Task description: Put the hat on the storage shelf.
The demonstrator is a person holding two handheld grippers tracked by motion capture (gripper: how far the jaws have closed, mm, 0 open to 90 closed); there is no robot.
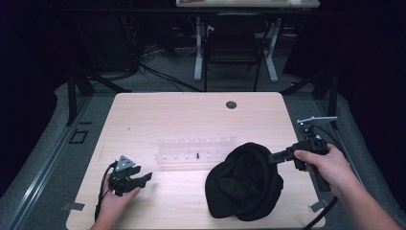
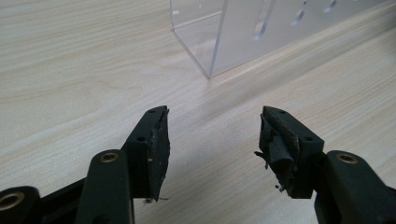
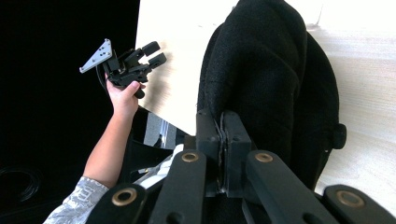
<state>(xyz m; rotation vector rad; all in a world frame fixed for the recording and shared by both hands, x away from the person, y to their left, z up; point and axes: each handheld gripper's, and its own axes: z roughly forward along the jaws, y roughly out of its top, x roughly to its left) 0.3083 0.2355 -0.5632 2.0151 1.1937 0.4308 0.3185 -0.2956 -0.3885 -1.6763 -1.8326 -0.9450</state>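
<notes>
While my right gripper (image 1: 274, 157) has its jaws pressed together on a fold of the black cap (image 1: 245, 181), the right gripper view shows the fabric pinched thin between the pads, with the rest of the cap bulging just ahead of them. From above, the cap spreads over the table (image 1: 191, 112) directly left of that gripper, near the front edge. My left gripper (image 1: 143, 178) sits well apart at the front left, jaws spread with nothing between them; its own view shows worn pads (image 2: 159, 149) over bare wood. Just ahead of it stands the corner of a clear plastic rack (image 2: 219, 37), which lies between my two grippers and a little farther back. Beyond the rack the table is open wood up to a dark round hole (image 1: 231, 104) near the far edge.
</notes>
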